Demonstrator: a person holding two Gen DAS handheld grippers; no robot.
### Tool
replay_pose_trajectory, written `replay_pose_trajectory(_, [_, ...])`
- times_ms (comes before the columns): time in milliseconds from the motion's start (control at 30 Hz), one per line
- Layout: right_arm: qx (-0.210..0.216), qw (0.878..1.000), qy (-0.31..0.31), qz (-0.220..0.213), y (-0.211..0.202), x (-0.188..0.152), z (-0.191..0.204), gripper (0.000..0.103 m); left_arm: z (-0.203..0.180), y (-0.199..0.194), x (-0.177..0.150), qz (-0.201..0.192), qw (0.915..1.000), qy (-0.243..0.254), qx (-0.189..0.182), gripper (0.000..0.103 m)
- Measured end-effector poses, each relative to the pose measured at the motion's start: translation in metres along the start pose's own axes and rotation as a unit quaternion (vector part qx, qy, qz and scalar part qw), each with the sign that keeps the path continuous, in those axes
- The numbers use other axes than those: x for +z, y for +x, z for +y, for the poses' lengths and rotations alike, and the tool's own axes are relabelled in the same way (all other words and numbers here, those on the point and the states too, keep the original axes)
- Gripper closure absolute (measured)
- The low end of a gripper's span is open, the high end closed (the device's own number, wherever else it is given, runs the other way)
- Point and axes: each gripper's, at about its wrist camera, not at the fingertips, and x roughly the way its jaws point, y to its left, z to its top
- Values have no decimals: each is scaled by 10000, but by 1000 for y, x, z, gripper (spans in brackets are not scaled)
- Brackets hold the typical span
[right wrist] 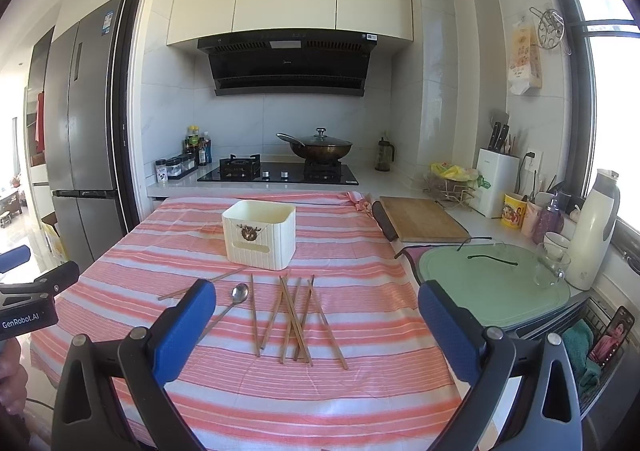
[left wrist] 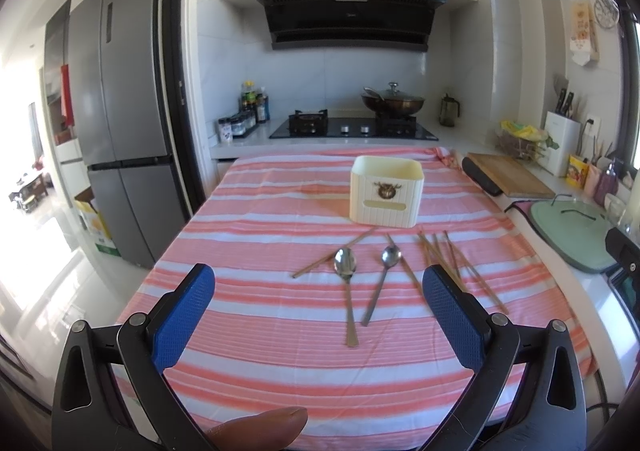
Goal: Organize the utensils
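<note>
Our task's things lie loose on the pink-and-white striped tablecloth (left wrist: 280, 351) just in front of the cream ribbed plastic utensil holder (left wrist: 386, 191), our landmark: two steel spoons (left wrist: 346, 283) side by side, bowls toward the holder, and a scatter of brown wooden chopsticks (right wrist: 294, 319), most crossed in a heap to the spoons' right, one slanting off toward the holder's left corner. Nothing seems stowed yet, so we judge ourselves at the start, choosing a first piece. Our left gripper (left wrist: 318, 291) hangs spread wide and empty short of the spoons; our right gripper (right wrist: 316, 309), equally agape and empty, faces the chopstick heap. Next we must drop low over one thin piece and pinch it off the cloth. Only the left view shows both spoons; only the right view shows the heap entire, plus the left gripper's body.
</note>
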Motion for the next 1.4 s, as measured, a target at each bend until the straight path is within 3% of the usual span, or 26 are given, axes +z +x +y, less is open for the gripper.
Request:
replay_pose_trajectory(433, [-9,10000,-4,27,1,0,0,0,3,0,4,-10,10000,25,-63,0])
replay_pose_trajectory(933, [-24,9999,30,112,12,0,-3,0,-5,14,1,74,9990,167,-418,0])
replay_pose_trajectory(1167, [0,9997,150,174,28,-5,-9,0,20,67,-17,734,9973,-57,13,0])
replay_pose_trajectory(1300, [18,9994,143,328,44,-12,-12,0,41,109,-25,1203,9925,-157,-147,0])
replay_pose_trajectory(1400, [33,9990,56,442,58,-19,-14,0,53,145,-26,1342,9901,65,-407,0])
